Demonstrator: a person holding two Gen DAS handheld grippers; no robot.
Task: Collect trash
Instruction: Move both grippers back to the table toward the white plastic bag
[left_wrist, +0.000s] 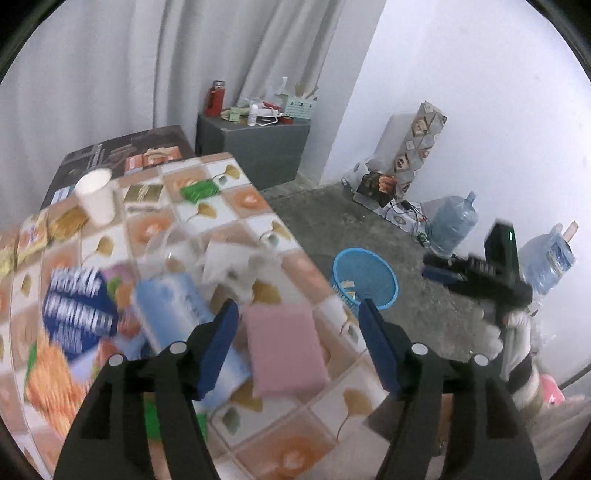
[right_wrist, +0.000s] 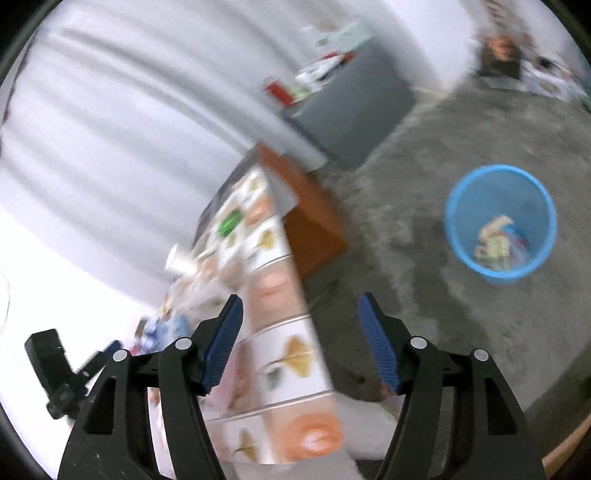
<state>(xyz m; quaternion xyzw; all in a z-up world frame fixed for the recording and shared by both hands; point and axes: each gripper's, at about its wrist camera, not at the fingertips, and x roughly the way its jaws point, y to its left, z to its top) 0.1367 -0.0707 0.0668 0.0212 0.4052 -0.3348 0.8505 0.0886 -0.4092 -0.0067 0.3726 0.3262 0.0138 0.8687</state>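
While both the left gripper (left_wrist: 297, 345) and the right gripper (right_wrist: 299, 341) are open and hold nothing, the trash (left_wrist: 221, 264) lies on the table (left_wrist: 291, 443) just ahead of the left one, with the blue bin (left_wrist: 365, 282) on the floor beside the table.

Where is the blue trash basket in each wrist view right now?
Left wrist: the blue trash basket stands on the floor just right of centre, past the table edge, above the right fingertip.
Right wrist: the basket is at right of centre on the floor, scraps visible inside.
Shared landmark: the grey cabinet by the curtain.
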